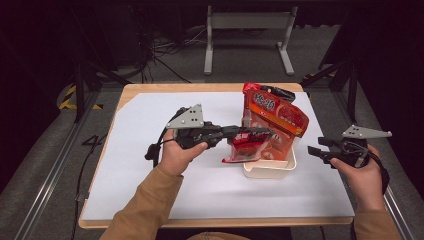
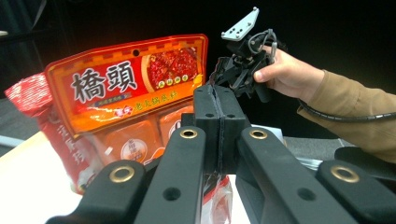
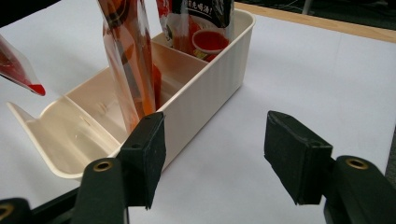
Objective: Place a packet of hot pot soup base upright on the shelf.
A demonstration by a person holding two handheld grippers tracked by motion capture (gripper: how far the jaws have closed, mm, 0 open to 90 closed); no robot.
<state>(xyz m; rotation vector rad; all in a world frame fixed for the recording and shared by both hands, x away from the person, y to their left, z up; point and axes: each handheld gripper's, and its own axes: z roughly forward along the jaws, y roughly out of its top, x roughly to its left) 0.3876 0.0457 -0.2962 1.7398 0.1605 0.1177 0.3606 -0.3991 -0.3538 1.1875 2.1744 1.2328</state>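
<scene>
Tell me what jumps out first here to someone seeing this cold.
The bright orange-and-red printed plastic food pouch standing upright in the cream ribbed plastic divided bin right of the table's centre. The left gripper reaches in from the left, shut on a smaller red clear-plastic sachet held at the bin's near-left side. The right gripper hovers open just right of the bin, holding nothing.
</scene>
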